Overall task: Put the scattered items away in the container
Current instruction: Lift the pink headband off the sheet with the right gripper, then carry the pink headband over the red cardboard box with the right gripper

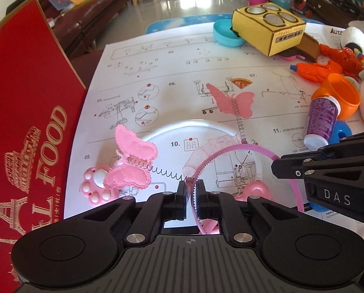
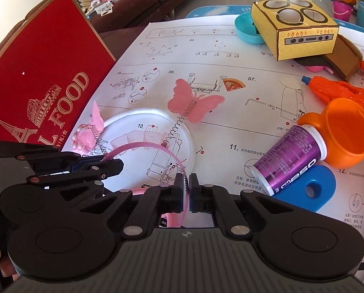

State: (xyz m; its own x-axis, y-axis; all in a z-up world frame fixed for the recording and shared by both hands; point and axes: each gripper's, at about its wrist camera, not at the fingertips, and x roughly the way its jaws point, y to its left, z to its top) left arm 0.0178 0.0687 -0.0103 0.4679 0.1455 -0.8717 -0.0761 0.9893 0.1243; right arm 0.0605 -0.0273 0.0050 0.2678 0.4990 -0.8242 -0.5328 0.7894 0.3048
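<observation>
Nearest you, both claws are clamped on the pink headband (image 1: 233,151): your left gripper (image 1: 190,195) pinches its left end, your right gripper (image 2: 186,190) its right end, the band arching over a clear plate (image 2: 191,146) on the instruction sheet (image 1: 182,56). You appear to be at the pick-up step; the next move likely calls for carrying both ends together leftward to the red box (image 1: 23,97), the probable container, without snagging the springs. Count two pink butterflies on springs, one pink paw toy (image 1: 95,185), one purple bottle (image 2: 287,158), one orange cup (image 2: 345,134) and one yellow cardboard stove (image 2: 296,26) far right.
</observation>
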